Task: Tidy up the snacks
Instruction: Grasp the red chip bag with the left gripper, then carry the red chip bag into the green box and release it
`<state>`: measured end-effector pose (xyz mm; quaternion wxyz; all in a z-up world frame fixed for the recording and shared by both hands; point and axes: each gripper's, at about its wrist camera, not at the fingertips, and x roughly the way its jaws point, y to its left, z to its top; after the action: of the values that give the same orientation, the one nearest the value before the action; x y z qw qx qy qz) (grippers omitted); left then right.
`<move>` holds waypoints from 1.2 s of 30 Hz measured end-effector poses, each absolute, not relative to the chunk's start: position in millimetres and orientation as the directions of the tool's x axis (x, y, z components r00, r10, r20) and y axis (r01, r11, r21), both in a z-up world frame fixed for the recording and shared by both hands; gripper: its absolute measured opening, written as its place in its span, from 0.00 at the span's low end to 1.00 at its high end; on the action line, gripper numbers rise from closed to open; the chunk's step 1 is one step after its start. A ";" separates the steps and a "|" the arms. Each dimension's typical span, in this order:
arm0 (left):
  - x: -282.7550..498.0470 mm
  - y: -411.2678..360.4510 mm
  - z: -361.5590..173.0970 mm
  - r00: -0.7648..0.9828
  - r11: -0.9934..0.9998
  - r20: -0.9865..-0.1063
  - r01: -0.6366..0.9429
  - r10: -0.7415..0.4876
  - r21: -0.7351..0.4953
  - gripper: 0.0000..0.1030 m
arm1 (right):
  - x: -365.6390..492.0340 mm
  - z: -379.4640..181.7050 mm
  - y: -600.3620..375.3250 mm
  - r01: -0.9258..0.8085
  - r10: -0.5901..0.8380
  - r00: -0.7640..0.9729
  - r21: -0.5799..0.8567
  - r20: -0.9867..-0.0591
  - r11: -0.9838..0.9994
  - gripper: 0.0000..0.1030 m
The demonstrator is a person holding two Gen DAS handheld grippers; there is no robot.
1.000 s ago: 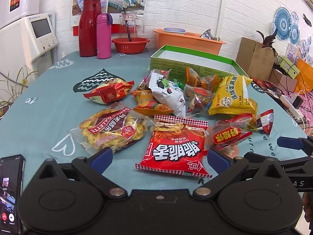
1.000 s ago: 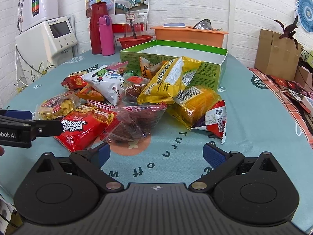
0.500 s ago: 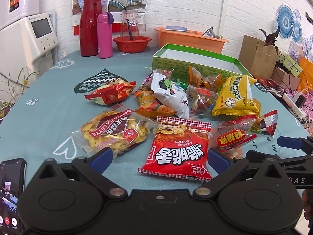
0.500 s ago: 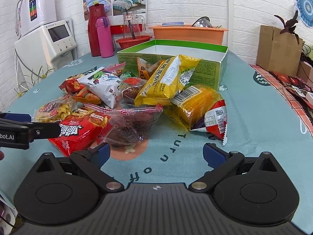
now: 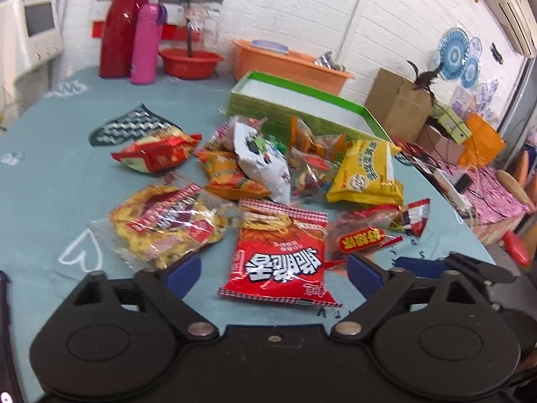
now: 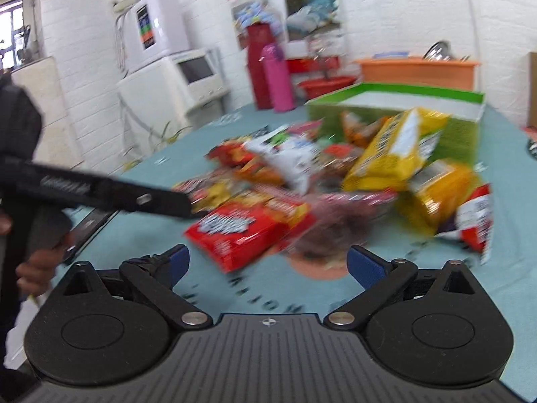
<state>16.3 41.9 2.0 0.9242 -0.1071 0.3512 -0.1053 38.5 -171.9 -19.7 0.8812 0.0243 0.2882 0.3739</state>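
Several snack bags lie in a heap on the teal table. A red noodle-snack bag (image 5: 282,262) lies nearest, between my left gripper's (image 5: 273,270) open blue fingers. A clear bag of yellow biscuits (image 5: 167,228) is to its left, a yellow bag (image 5: 365,174) and a white bag (image 5: 261,164) behind. The open green box (image 5: 302,110) stands behind the heap. My right gripper (image 6: 268,265) is open and empty, just short of the red bag (image 6: 248,231); this view is blurred. The left gripper's body (image 6: 100,194) shows at its left.
A red flask (image 5: 120,23), a pink bottle (image 5: 146,43), a red bowl (image 5: 189,63) and an orange tub (image 5: 288,63) stand at the table's far edge. A phone (image 6: 87,231) lies near the front left. Cardboard boxes (image 5: 399,104) stand off the table's right side.
Both grippers have moved toward the heap and tilted. The right view has swung left and risen, with motion blur. The snacks have not moved.
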 end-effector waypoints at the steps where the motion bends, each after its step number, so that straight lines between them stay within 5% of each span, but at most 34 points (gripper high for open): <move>1: 20.1 40.9 -0.8 0.722 0.951 -0.630 0.136 -0.287 -0.277 0.92 | 37.2 -20.9 -165.7 -0.659 0.687 0.533 0.266 -0.495 0.703 1.00; 3: 29.1 41.2 -7.4 0.687 0.946 -0.659 0.137 -0.305 -0.296 0.74 | 37.5 -23.0 -154.0 -0.674 0.701 0.511 0.275 -0.498 0.686 1.00; 4: 32.7 42.4 -9.8 0.675 0.942 -0.668 0.133 -0.314 -0.308 0.73 | 39.8 -23.7 -147.6 -0.675 0.702 0.504 0.277 -0.504 0.683 1.00; 6: 38.9 46.1 -13.0 0.667 0.940 -0.675 0.122 -0.316 -0.320 0.73 | 45.8 -25.4 -137.0 -0.676 0.703 0.493 0.283 -0.512 0.681 0.85; 9: 49.8 52.3 -14.9 0.667 0.938 -0.678 0.096 -0.309 -0.333 1.00 | 59.0 -30.6 -125.7 -0.652 0.682 0.506 0.283 -0.528 0.703 0.85; 12: 58.7 56.9 -20.2 0.650 0.929 -0.687 0.084 -0.325 -0.360 1.00 | 68.6 -34.6 -129.4 -0.612 0.671 0.519 0.318 -0.530 0.724 0.86; 14: 61.4 54.1 -23.8 0.627 0.916 -0.688 0.109 -0.365 -0.386 0.77 | 69.6 -36.3 -131.9 -0.602 0.668 0.519 0.328 -0.533 0.728 0.87; 15: 60.6 52.0 -23.8 0.623 0.914 -0.688 0.118 -0.373 -0.389 0.74 | 69.7 -36.9 -132.4 -0.600 0.667 0.518 0.328 -0.536 0.730 0.89; 19: 60.7 46.4 -24.6 0.630 0.919 -0.686 0.120 -0.363 -0.376 0.85 | 68.6 -37.5 -131.3 -0.612 0.672 0.514 0.322 -0.533 0.723 0.98; 23: 63.6 40.7 -25.8 0.642 0.927 -0.683 0.132 -0.349 -0.350 0.84 | 68.5 -40.6 -125.6 -0.622 0.658 0.543 0.277 -0.521 0.733 1.00; 27: 53.6 33.5 -24.3 0.660 0.936 -0.678 0.121 -0.324 -0.331 0.80 | 63.8 -39.5 -124.2 -0.623 0.630 0.572 0.221 -0.526 0.750 0.73; 29: 45.4 33.4 -19.8 0.673 0.933 -0.664 0.118 -0.327 -0.340 0.80 | 61.0 -36.4 -131.5 -0.615 0.630 0.574 0.232 -0.523 0.753 0.67; 36: 27.7 21.0 31.7 0.765 0.936 -0.553 0.187 -0.330 -0.299 0.78 | 42.0 0.7 -147.1 -0.643 0.646 0.640 0.170 -0.416 0.746 0.64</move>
<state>27.7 21.0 31.7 0.9325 -0.1137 0.3136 -0.1385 42.0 -147.1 0.7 0.9054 0.0031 0.2310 0.3561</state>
